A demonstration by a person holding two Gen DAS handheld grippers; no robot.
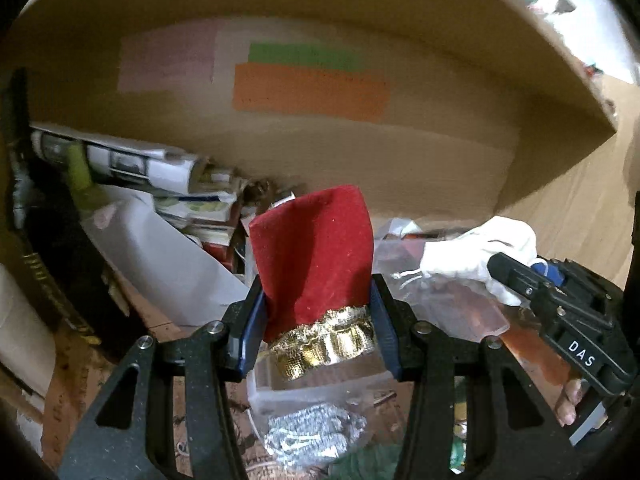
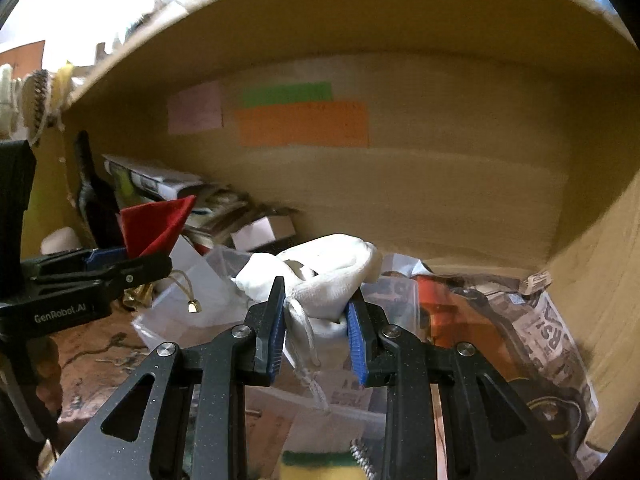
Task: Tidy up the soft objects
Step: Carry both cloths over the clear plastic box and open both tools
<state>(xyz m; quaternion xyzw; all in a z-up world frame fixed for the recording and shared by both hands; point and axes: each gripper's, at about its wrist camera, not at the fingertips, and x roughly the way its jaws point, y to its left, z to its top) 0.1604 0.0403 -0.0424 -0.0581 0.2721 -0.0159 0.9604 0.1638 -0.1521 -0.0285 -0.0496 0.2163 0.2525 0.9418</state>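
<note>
My left gripper (image 1: 316, 300) is shut on a red velvet pouch (image 1: 312, 252) with a gold mesh top and holds it up over a clear plastic tub (image 1: 320, 394). The pouch shows in the right wrist view (image 2: 154, 222) at the left, in the left gripper (image 2: 120, 264). My right gripper (image 2: 316, 304) is shut on a white cloth pouch (image 2: 320, 276) with a drawstring. In the left wrist view that white pouch (image 1: 480, 252) and the right gripper (image 1: 516, 276) are at the right. A silver mesh pouch (image 1: 312, 432) lies in the tub below.
We are inside a large cardboard box (image 2: 440, 184) with pink, green and orange labels on its back wall. Rolled papers and small boxes (image 1: 132, 168) pile at the left. Newspaper (image 2: 552, 344) and an orange packet (image 2: 452, 320) lie at the right. A yellow-green sponge (image 2: 316, 466) sits below.
</note>
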